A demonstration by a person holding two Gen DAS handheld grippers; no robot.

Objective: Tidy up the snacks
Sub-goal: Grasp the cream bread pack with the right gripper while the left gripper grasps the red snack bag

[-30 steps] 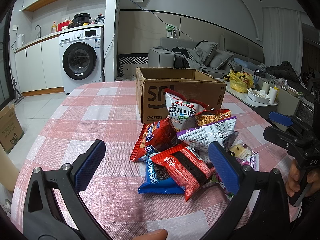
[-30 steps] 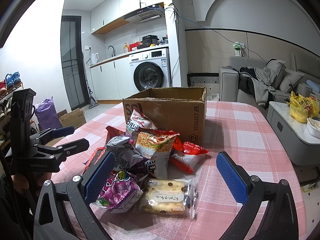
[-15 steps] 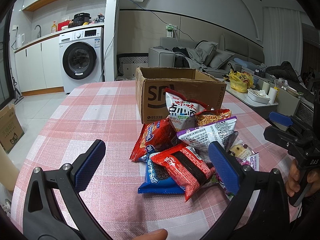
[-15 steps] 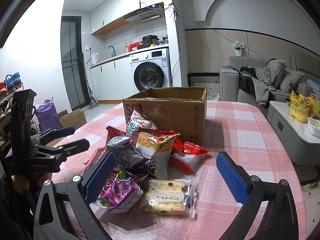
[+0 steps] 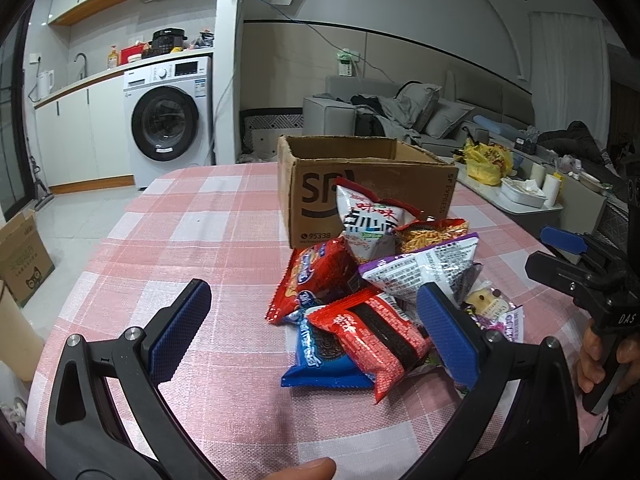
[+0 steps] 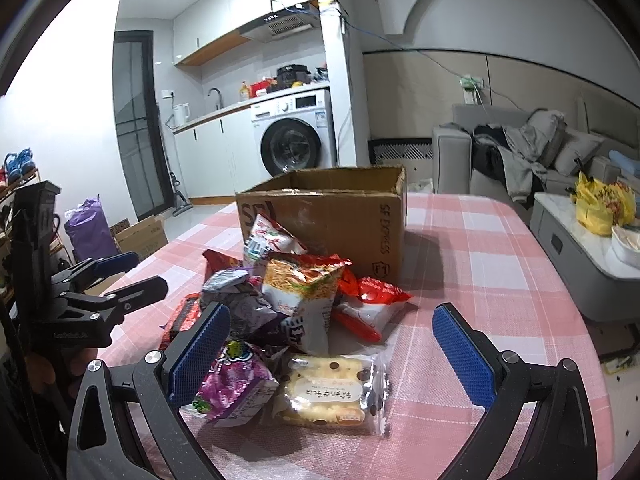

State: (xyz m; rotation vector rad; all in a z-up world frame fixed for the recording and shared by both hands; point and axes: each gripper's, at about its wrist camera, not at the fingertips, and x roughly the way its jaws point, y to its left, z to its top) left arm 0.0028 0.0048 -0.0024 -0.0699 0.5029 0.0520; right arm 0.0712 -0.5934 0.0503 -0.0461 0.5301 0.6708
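Snacks lay heaped in the middle of a pink checked tablecloth (image 5: 192, 236), directly in front of an open cardboard box (image 5: 316, 196) that stood at frame centre in both views. In the left wrist view a white chip bag (image 5: 370, 224) leaned against the box's printed face, with a red packet (image 5: 320, 276) below it and a purple-and-white bag (image 5: 424, 272) to its right. Lower in the frame a red wafer pack (image 5: 372, 340) lay across a blue cookie pack (image 5: 320, 356).

The left gripper (image 5: 316, 332) hovered over the near edge of the pile, its blue pads spread wide and holding nothing; its right pad overlapped the pile's right side in the picture, though contact could not be judged. The right gripper (image 6: 332, 356) was likewise wide open and empty, at the bottom of its own view. Between its pads lay a clear-wrapped biscuit pack (image 6: 328, 392), with a purple candy bag (image 6: 236, 380) just beside it to the left, partly behind the left pad. Above them a noodle-snack bag (image 6: 300, 288) stood upright, and a red-and-white packet (image 6: 372, 304) lay to its right near the box corner.

A washing machine (image 5: 168, 120) stood in the upper left of the left view.
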